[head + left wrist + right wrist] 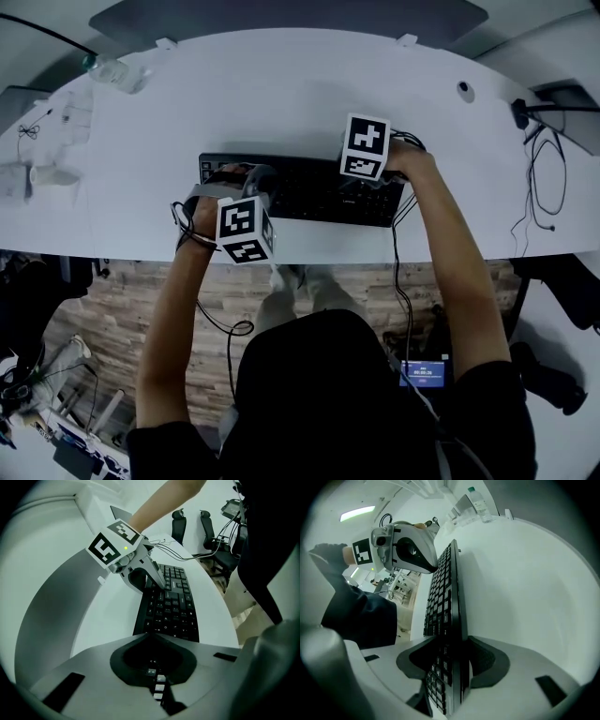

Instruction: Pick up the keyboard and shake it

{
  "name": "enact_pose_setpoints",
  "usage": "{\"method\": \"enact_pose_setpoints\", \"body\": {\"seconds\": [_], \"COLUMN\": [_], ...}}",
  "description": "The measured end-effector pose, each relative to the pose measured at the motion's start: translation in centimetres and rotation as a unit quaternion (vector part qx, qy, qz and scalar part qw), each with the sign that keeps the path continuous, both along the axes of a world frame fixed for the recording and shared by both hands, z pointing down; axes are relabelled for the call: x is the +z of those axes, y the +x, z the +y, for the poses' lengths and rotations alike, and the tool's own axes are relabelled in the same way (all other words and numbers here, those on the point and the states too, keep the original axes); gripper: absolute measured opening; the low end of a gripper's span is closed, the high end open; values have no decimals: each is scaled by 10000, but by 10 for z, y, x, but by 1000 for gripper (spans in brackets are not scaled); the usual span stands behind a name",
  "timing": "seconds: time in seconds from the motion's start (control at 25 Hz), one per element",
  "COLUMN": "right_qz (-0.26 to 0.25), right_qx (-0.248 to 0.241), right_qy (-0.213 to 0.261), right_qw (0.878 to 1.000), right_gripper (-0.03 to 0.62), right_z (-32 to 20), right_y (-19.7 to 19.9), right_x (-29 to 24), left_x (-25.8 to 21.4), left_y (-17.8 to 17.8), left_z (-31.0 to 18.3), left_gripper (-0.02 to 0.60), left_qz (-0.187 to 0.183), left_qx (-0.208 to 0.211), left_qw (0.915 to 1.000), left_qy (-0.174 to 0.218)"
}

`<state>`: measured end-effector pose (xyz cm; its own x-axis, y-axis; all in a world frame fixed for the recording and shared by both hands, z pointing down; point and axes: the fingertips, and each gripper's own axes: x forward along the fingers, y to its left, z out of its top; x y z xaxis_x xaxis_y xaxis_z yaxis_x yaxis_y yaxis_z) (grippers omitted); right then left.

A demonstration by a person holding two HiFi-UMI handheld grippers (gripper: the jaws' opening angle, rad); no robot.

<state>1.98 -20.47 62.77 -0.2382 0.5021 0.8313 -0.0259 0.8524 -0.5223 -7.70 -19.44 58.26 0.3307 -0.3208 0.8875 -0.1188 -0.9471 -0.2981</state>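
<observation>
A black keyboard point(309, 192) lies flat on the white table point(281, 94), close to its near edge. My left gripper point(236, 180) is at the keyboard's left end. In the left gripper view the jaws point(157, 681) are shut on that end of the keyboard point(168, 606), with keys showing between them. My right gripper point(364, 180) is at the right end. In its own view the keyboard point(445, 597) stands edge-on between the jaws point(447, 681), which are wide apart, with a dark gap on the key side. Each gripper sees the other: the right gripper point(152, 578) and the left gripper point(410, 550).
A water bottle point(112, 70) lies at the table's far left, also in the right gripper view point(477, 501). Loose cables point(544, 178) run over the table's right end. Office chairs point(178, 524) stand beyond the table. The table's near edge is just behind the keyboard.
</observation>
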Motion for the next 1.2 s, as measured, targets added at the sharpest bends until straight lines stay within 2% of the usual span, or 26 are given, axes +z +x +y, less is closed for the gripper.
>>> {"method": "enact_pose_setpoints", "body": {"seconds": [0.16, 0.88, 1.04, 1.2], "right_qz": [107, 212, 233, -61], "right_qx": [62, -65, 69, 252], "right_qy": [-220, 384, 634, 1125], "right_qw": [9997, 9990, 9977, 9933], "right_gripper": [200, 215, 212, 202], "right_z": [1, -1, -11, -24], "right_y": [4, 4, 6, -4], "right_x": [11, 11, 3, -28], "left_x": [4, 5, 0, -8], "left_y": [2, -3, -6, -13], "left_z": [4, 20, 25, 28], "left_gripper": [15, 15, 15, 15], "left_qz": [-38, -32, -36, 34], "left_qx": [12, -21, 9, -43], "left_qw": [9999, 9996, 9998, 9999], "left_qy": [-133, -294, -200, -139]}}
